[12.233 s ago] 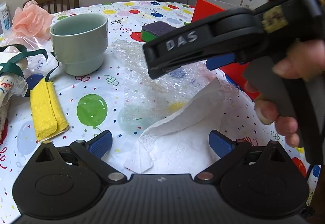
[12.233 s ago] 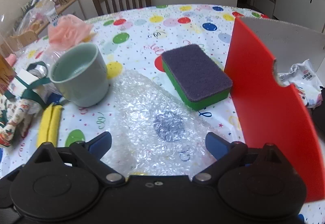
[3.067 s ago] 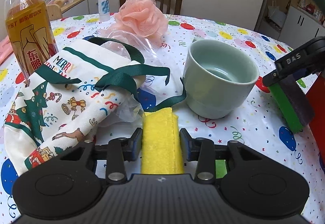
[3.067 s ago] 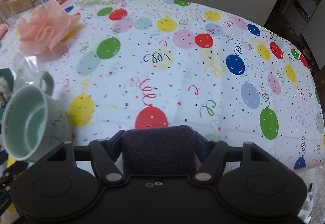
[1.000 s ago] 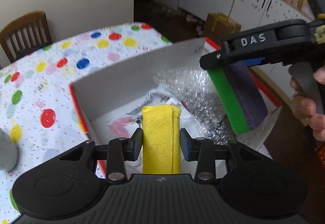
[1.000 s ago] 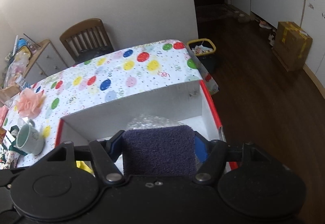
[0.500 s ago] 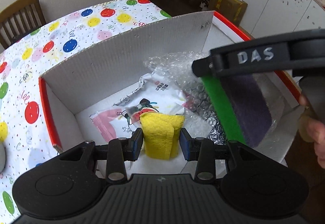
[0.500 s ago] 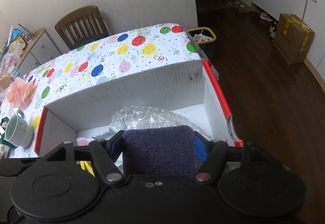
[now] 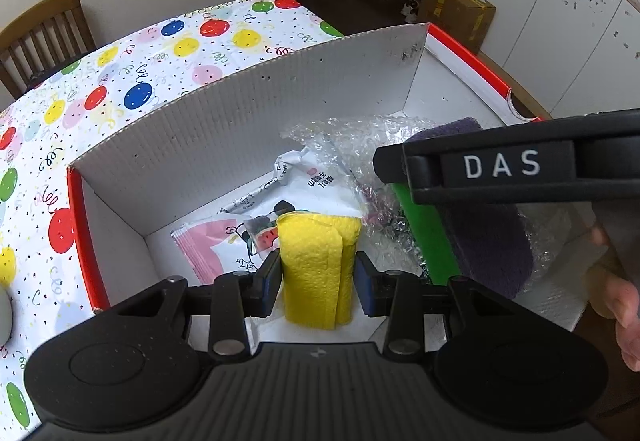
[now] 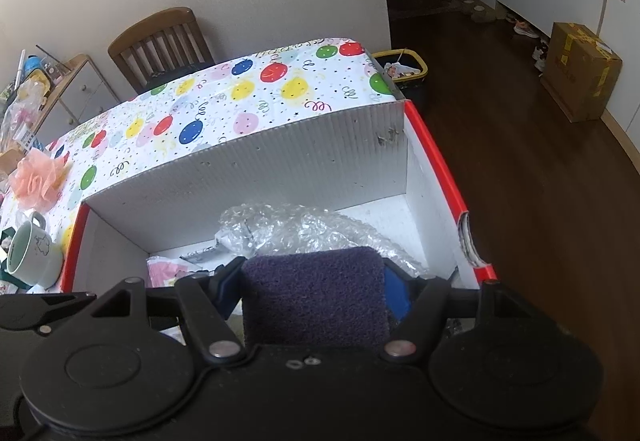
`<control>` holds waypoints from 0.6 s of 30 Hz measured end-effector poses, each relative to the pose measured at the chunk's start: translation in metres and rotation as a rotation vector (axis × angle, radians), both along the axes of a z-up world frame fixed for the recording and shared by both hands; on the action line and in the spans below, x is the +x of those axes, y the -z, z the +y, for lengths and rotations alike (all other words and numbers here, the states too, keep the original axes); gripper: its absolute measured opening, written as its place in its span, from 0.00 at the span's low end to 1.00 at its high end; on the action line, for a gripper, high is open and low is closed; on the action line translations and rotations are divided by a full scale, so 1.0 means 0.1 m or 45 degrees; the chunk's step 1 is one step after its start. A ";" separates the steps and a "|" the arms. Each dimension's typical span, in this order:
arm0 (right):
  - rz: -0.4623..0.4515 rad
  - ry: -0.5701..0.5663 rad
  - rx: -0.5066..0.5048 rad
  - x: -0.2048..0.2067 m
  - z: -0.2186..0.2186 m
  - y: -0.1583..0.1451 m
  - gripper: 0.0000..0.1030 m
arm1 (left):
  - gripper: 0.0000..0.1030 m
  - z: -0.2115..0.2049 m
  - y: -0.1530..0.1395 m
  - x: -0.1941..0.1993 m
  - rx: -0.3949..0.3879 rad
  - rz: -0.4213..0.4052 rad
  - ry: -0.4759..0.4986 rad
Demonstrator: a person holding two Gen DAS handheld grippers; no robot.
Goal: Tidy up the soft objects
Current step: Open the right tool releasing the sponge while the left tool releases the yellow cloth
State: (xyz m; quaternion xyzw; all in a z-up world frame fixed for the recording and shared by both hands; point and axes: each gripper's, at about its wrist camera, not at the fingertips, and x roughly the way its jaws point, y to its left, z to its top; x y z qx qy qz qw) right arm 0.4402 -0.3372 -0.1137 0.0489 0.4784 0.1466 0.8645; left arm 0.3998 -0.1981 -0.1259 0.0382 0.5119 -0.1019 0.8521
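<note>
A: Report the left gripper (image 9: 318, 275).

B: Its two blue pads are clamped on the folded yellow cloth (image 9: 318, 265), one pad on each side. The cloth stands upright between them and projects forward past the fingertips, over the inside of the box (image 9: 248, 113).

A: What lies ahead of that gripper?

B: Directly ahead and below, on the box floor, is a printed white and pink packet (image 9: 256, 217). Ahead and to its right sits crumpled bubble wrap (image 9: 352, 145). The box's corrugated white wall rises beyond both.

A: Report the right gripper (image 10: 314, 287).

B: Its pads press on both short sides of the sponge (image 10: 314, 297). The dark scouring face is turned up toward its camera. In the left wrist view the green foam layer of the sponge shows beside the dark one, and the gripper stands to the right of the cloth, above the bubble wrap.

A: Surroundings?

B: The box stands on a balloon-print tablecloth (image 10: 248, 89). To the left of the right gripper, outside the box, are a pale green mug (image 10: 34, 259) and a pink mesh puff (image 10: 38, 179).
</note>
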 end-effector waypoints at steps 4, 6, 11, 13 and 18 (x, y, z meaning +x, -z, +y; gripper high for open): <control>-0.013 -0.020 -0.005 -0.03 0.00 -0.04 0.70 | 0.38 -0.01 -0.01 -0.01 -0.005 -0.006 -0.008; -0.027 -0.033 -0.003 -0.05 0.00 -0.07 0.73 | 0.39 0.01 -0.03 -0.01 -0.025 -0.009 -0.027; -0.043 -0.061 0.018 -0.11 -0.01 -0.17 0.76 | 0.48 0.07 -0.13 -0.09 -0.075 -0.041 -0.060; -0.054 -0.070 0.029 -0.14 -0.02 -0.22 0.77 | 0.56 0.10 -0.19 -0.13 -0.102 -0.067 -0.068; -0.076 -0.090 0.057 -0.22 -0.02 -0.35 0.79 | 0.58 0.19 -0.32 -0.23 -0.151 -0.104 -0.089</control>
